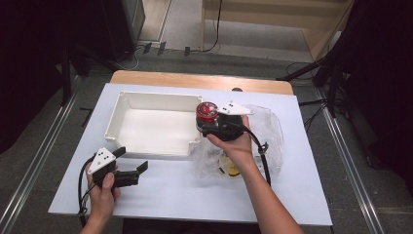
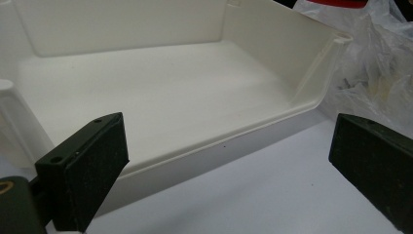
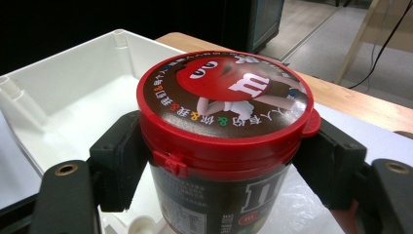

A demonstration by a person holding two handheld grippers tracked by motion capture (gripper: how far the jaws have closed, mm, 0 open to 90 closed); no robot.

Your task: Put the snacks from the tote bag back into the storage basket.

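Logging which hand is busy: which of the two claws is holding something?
The right claw, shut on the red-lidded jar beside the white bin. The left claw is open and holds nothing.

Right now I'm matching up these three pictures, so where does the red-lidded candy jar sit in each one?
High view: the candy jar is right of centre, at the white tray's right edge, held in the right tongs.
Left gripper view: a sliver of its red lid at the top edge, right.
Right gripper view: the jar is central, clamped.
Shared landmark: the white tray.
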